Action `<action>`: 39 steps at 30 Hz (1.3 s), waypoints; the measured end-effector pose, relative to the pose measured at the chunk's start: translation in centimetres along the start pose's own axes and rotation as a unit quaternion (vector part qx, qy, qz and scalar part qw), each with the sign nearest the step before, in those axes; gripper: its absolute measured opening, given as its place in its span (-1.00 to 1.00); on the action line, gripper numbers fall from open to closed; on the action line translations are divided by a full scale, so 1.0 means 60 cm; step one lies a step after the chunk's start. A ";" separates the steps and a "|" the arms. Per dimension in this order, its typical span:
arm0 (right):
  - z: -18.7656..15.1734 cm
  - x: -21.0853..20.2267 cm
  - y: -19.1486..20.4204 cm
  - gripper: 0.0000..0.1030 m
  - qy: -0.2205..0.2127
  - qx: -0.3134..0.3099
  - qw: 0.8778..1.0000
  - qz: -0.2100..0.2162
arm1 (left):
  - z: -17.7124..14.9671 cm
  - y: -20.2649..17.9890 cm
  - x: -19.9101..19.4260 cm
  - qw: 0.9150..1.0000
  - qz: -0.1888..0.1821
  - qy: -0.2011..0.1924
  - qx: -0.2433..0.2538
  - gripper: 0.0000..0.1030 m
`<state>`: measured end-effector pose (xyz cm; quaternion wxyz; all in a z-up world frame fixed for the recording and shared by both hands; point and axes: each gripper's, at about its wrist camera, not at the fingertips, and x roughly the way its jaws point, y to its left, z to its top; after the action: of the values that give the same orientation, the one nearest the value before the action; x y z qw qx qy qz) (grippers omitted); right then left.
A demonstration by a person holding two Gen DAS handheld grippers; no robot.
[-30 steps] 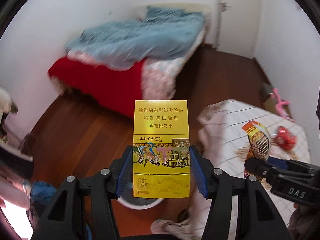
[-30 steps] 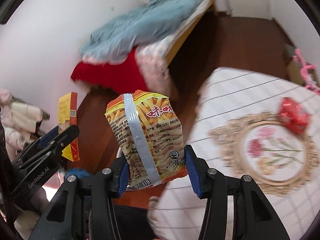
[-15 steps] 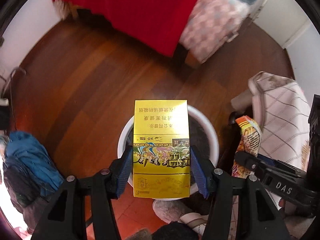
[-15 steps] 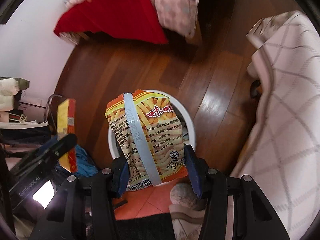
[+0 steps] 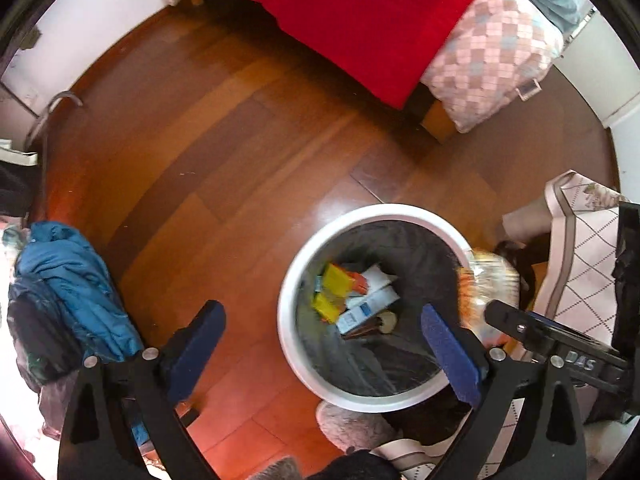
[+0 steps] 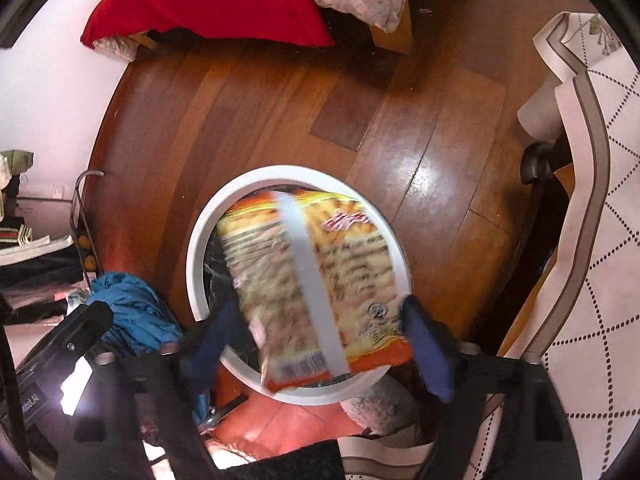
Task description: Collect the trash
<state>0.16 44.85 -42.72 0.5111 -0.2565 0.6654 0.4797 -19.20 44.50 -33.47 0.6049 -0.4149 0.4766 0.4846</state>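
Over the white bin (image 5: 288, 332) on the wooden floor (image 5: 224, 184), our left gripper (image 5: 320, 340) is opening, empty; our right gripper (image 6: 316, 340) is opening, the blurred snack bag (image 6: 312, 272) loose between its pads above the bin.

Both hand-held grippers opening: yellow box (image 5: 335, 280) dropped into bin (image 5: 288, 316); snack bag (image 6: 316, 280) released, falling binward.

Bin (image 5: 286, 312): white rim, black liner. Snack bag (image 6: 316, 280): orange and yellow, grey centre strip. Boxes in bin (image 5: 334, 292): yellow, orange, white-blue. Floor (image 5: 224, 184): reddish-brown wood planks. Blanket (image 5: 360, 20): solid red. Quilt (image 5: 488, 52): pink-grey checks. Cloth (image 6: 600, 240): white, dotted diamond grid, brown border.
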 end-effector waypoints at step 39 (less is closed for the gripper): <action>-0.281 -0.446 0.054 1.00 -0.203 -0.081 0.976 0.002 | -0.172 -0.073 -0.374 0.981 0.004 -0.187 0.051 0.97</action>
<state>-0.59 27.00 -16.42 0.6124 -0.1929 0.5071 0.5750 -18.38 29.49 -13.43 0.7020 -0.2836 0.3809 0.5307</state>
